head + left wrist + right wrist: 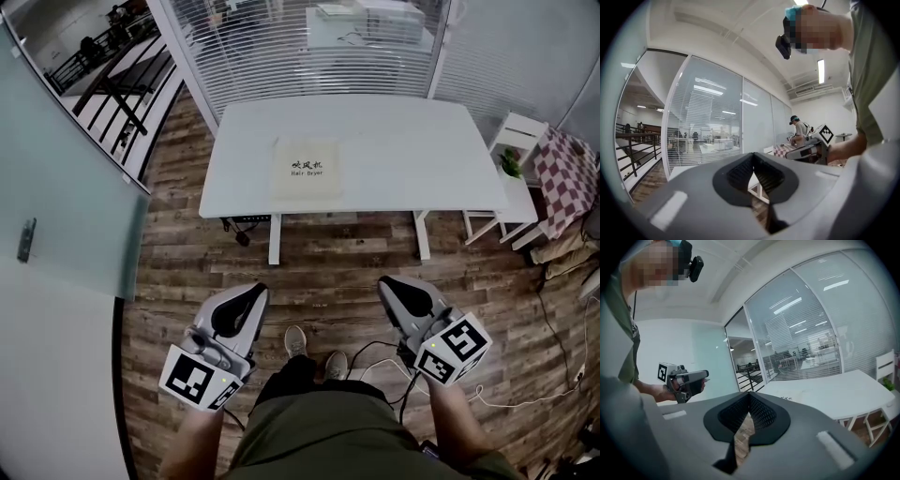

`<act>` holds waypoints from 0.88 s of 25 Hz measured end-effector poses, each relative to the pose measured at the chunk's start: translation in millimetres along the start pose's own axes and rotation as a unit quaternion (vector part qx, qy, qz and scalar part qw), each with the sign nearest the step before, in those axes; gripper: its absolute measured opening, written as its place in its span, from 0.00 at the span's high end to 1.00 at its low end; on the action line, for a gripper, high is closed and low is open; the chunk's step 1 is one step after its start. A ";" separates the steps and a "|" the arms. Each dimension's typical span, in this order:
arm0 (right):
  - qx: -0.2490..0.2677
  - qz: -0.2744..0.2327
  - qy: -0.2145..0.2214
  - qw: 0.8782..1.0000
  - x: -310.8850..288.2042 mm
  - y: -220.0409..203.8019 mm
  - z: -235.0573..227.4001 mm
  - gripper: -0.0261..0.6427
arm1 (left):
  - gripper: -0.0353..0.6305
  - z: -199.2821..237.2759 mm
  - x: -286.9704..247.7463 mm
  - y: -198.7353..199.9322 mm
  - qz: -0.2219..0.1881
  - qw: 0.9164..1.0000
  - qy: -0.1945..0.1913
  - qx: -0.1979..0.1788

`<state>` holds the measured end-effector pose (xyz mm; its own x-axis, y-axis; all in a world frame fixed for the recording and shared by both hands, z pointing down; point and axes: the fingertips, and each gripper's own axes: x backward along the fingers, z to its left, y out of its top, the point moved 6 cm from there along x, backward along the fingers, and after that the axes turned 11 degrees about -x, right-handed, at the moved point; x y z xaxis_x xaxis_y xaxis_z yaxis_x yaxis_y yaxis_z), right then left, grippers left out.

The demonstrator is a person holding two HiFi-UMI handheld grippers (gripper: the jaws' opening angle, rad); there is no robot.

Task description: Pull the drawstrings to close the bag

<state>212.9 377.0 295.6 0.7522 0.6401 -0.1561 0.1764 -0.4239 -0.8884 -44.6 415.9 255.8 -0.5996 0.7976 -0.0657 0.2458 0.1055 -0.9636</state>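
Observation:
A flat cream drawstring bag (307,168) with dark print lies on the white table (403,141), near its front edge and left of the middle. I stand well back from the table on the wood floor. My left gripper (247,296) and right gripper (392,287) are held low in front of my waist, far from the bag. Both are shut with nothing between the jaws. In the left gripper view the left gripper (753,162) points at the glass wall, and in the right gripper view the right gripper (749,402) points past the table (825,390).
A glass wall with blinds (309,47) runs behind the table. A white stool (521,141) with a small plant (510,164) and a checkered cloth (565,173) stand at the right. Cables (380,354) lie on the floor by my feet. Another person (800,129) stands far off.

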 end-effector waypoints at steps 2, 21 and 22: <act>-0.001 0.001 -0.001 1.000 -3.5 1.1 -2.0 0.95 | 0.94 3.1 -1.6 -2.3 0.002 1.000 0.000 0.001; 0.000 0.021 -0.025 0.999 -121.0 21.3 -32.7 0.95 | 0.94 114.0 -56.9 -55.2 -0.004 0.999 -0.014 0.028; -0.001 0.023 -0.026 0.999 -129.4 22.3 -35.4 0.95 | 0.94 121.8 -61.6 -58.5 -0.005 0.999 -0.015 0.030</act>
<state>142.0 262.0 311.3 0.7259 0.6523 -0.2183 0.1438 -0.4543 -0.8792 -114.9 288.3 284.7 -0.6249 0.7781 -0.0639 0.1948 0.0761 -0.9779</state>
